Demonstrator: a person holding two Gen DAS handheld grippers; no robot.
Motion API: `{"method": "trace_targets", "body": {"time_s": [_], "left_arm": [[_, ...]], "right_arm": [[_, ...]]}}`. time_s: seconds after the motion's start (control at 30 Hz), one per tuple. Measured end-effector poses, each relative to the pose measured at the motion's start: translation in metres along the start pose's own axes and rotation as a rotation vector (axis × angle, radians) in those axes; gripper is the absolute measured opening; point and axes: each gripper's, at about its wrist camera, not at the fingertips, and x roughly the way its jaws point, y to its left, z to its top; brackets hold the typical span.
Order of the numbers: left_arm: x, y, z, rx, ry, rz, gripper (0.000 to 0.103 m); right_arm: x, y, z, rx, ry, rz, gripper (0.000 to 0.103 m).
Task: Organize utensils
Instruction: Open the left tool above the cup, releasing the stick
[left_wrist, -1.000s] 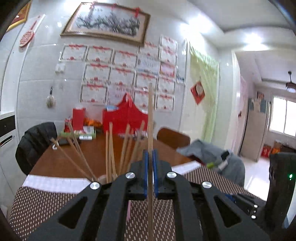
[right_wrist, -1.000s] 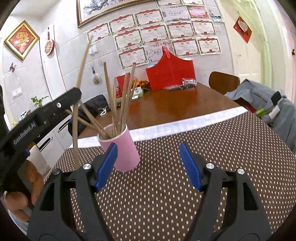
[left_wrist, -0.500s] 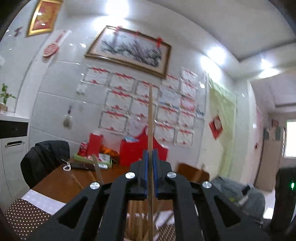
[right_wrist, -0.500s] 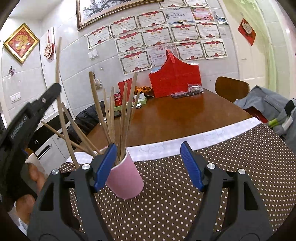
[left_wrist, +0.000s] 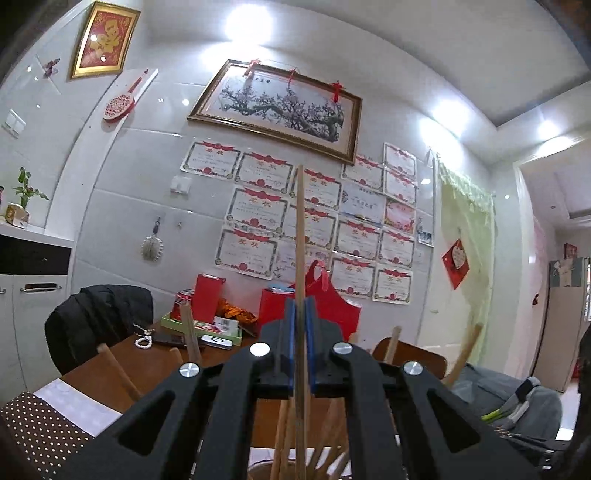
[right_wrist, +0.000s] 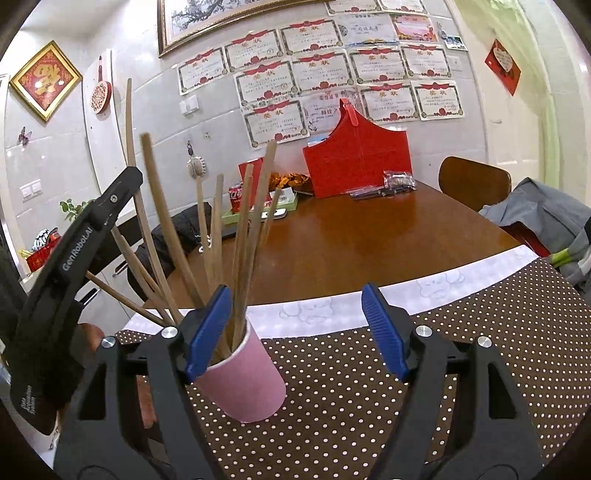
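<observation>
We hold the left gripper (left_wrist: 300, 325) clamped on a single wooden chopstick (left_wrist: 300, 236), its blue pads pressed flat against the thin, pale shaft, which stands upright and runs well above and below the grip. In the right wrist view this same gripper (right_wrist: 125, 181) rises at the left with the chopstick (right_wrist: 130, 122) curving up past its tip, above the pink cup (right_wrist: 243, 376). Our right gripper (right_wrist: 295, 325) stands wide apart and holds nothing; its left blue pad sits in front of the cup's rim and hides part of it. The cup is a smooth paper-like cylinder standing on the brown polka-dot cloth (right_wrist: 369, 398), and a bundle of chopsticks (right_wrist: 243, 236) fans out of it, some leaning far to the left. From the left wrist view the black gripper frame blocks most of the cup, and the sticks below are blurred, so we cannot say whether the held chopstick's lower end has reached inside it. Beyond the cloth lies a glossy wooden table (right_wrist: 369, 240) with a red angular bag (right_wrist: 358, 155), a soda can (right_wrist: 235, 192) and a green tray (right_wrist: 266, 210). A dark jacket (left_wrist: 99, 317) drapes over a chair.
</observation>
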Motion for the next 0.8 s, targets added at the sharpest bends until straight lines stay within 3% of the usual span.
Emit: {"method": "trace_targets", "body": {"time_s": [0.27,0.6,0.7,0.8], "left_arm": [[0.001,-0.002,-0.013,0.030,0.032,0.020,0.006],[-0.012,0.002,-0.017,0.047,0.143,-0.027,0.007],[-0.020,0.003,-0.013,0.057,0.166,-0.045,0.024],[-0.032,0.004,-0.008,0.060,0.191,-0.068,0.027]], "right_arm": [[0.003,-0.004,-0.002,0.008,0.008,0.003,0.072],[-0.012,0.002,-0.003,0.016,-0.010,-0.009,0.072],[-0.021,0.007,-0.004,0.011,-0.018,-0.018,0.072],[-0.032,0.011,-0.005,0.004,-0.026,-0.029,0.072]]}}
